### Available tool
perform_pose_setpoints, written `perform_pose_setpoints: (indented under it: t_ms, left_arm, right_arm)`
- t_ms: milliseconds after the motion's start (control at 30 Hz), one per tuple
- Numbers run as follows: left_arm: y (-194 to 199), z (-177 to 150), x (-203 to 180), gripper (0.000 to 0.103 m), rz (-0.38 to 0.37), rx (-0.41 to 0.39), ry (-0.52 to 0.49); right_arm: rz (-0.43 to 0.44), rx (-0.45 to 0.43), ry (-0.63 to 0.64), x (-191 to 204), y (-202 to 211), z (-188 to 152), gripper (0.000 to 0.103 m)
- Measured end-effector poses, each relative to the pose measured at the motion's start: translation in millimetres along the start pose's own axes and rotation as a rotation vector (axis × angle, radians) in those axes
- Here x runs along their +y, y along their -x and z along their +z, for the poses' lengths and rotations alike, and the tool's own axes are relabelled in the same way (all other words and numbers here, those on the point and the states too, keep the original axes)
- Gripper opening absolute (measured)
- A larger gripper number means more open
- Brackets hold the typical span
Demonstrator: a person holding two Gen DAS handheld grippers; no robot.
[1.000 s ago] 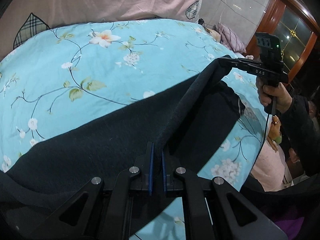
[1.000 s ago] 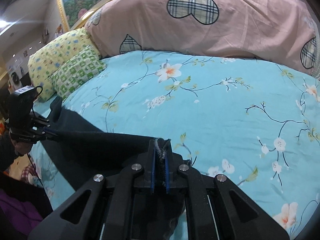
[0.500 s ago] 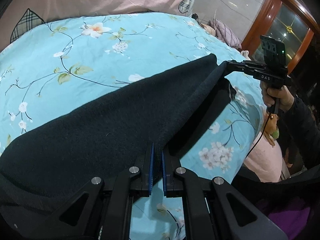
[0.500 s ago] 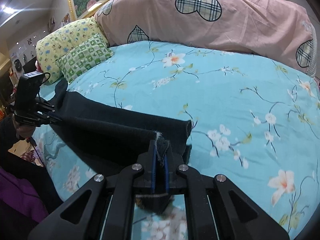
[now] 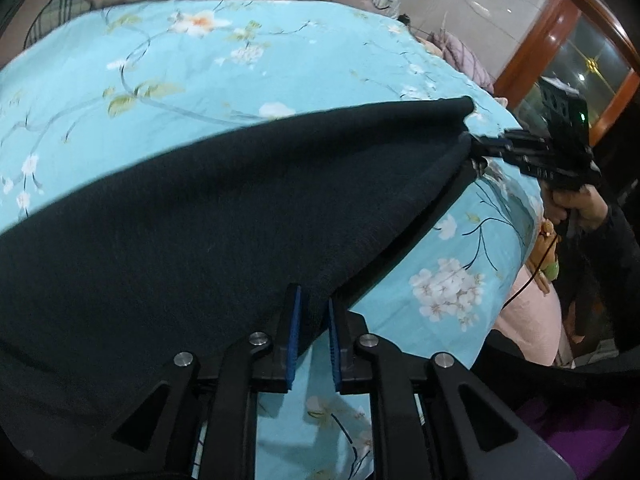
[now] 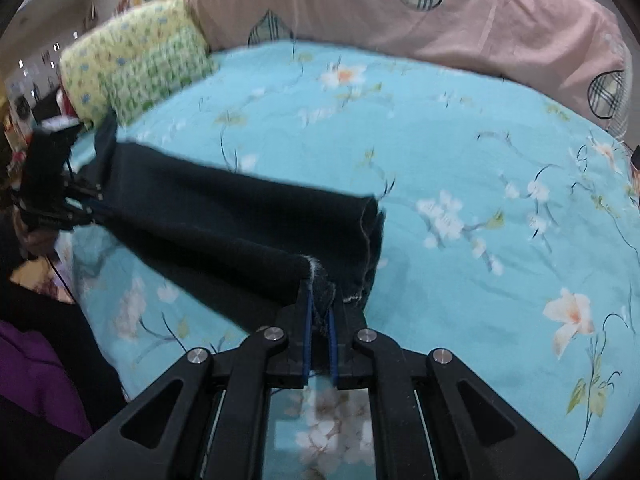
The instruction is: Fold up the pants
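1. One pair of dark pants (image 5: 224, 208) stretched across the floral bedsheet (image 5: 168, 64), spanning from 9 to 2 o'clock in the left wrist view.
2. Left gripper (image 5: 313, 312) pinched the fabric edge at 6 o'clock.
3. Right gripper (image 6: 319, 312) clamped the hem end, also at 6 o'clock.
4. Pink quilt (image 6: 480, 16) and yellow pillow (image 6: 132, 52) lay beyond, at 12 and 10 o'clock.

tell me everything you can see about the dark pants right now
The pants are dark navy, almost black, in a thick, slightly fuzzy knit. They are stretched lengthwise between the two grippers and doubled over, lying low across the floral blue sheet. The left gripper pinches one end between its blue pads. The right gripper clamps the other end, where a frayed pale hem edge and open leg cuff show.
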State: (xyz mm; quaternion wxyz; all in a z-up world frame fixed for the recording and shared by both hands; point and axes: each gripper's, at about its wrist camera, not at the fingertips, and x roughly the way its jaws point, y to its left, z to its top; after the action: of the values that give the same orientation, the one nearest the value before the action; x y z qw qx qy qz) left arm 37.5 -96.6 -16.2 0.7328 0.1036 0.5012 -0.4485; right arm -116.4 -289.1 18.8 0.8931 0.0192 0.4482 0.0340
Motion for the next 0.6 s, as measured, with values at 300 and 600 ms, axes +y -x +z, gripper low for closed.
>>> perform_pose_setpoints:
  t_ms: [300, 600]
  left_arm:
    - [20.7, -19.1, 2.3, 0.033, -0.008, -0.054, 0.068]
    - [48.9, -37.4, 26.1, 0.041, 0.033, -0.127, 0.188]
  right_arm:
    - [-0.018, -0.055, -0.078, 6.1, 33.6, -11.6, 0.049]
    - [0.084, -0.162, -0.071, 53.2, 35.3, 13.0, 0.049]
